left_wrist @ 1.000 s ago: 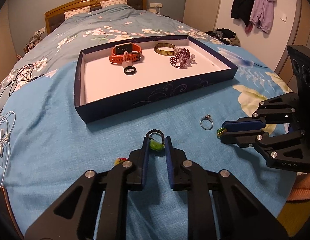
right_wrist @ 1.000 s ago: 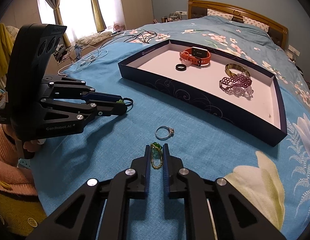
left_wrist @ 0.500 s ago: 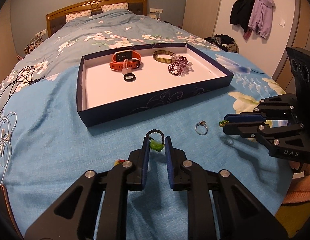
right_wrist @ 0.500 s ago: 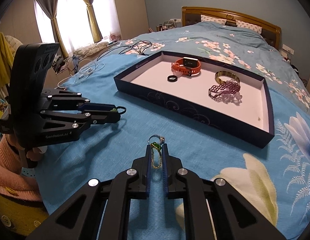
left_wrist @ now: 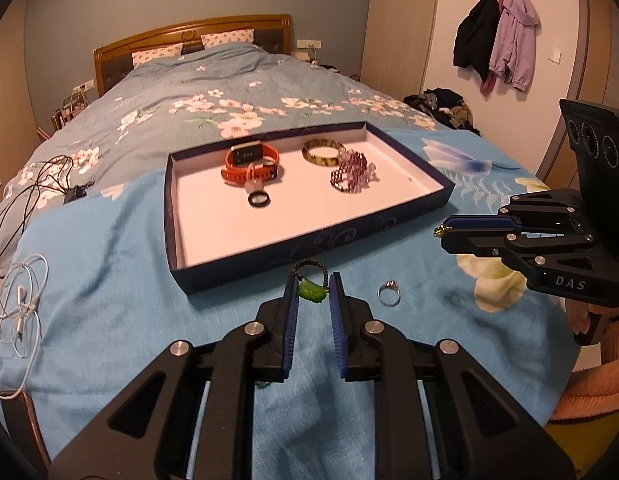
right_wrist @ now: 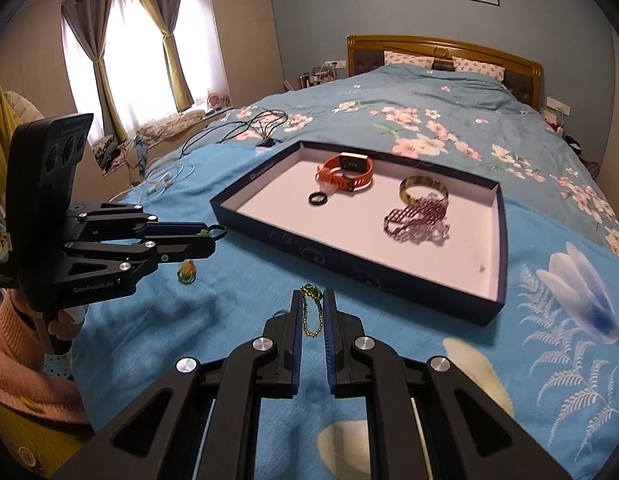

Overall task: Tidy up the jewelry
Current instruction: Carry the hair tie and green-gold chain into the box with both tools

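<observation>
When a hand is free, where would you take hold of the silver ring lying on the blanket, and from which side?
Probably from straight above: the silver ring lies flat on the blanket, its stone on the far side. Pinch across the plain band, one finger inside the hoop and one outside, away from the stone. Both tongs are full now, so one must unload first.

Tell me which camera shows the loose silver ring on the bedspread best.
The left wrist view: the silver ring lies in plain sight on the blue bedspread, just right of the left hand-held gripper. In the right wrist view I cannot find it.
</observation>
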A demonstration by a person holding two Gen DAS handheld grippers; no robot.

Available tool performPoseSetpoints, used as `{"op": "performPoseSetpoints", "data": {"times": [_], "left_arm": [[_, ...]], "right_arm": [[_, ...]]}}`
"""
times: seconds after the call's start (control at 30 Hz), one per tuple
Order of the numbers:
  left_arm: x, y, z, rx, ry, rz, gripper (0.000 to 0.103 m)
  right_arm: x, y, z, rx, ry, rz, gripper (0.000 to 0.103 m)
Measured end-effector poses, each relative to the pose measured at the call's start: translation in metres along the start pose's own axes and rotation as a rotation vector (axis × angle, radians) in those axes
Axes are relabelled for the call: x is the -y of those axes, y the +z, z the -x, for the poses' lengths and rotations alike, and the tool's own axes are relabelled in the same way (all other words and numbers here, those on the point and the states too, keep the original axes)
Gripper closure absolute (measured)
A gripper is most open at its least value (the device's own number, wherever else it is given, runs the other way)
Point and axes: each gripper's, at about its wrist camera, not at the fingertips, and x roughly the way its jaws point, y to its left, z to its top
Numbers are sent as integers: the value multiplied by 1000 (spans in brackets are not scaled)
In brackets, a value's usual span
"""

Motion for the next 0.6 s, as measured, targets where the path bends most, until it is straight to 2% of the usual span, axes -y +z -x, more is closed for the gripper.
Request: {"op": "performPoseSetpoints", "data": {"times": [0.6], "left_arm": [[-4, 22, 0, 54, 7, 18, 87]], "right_arm": [[20, 19, 3, 59, -31, -28, 95]]}}
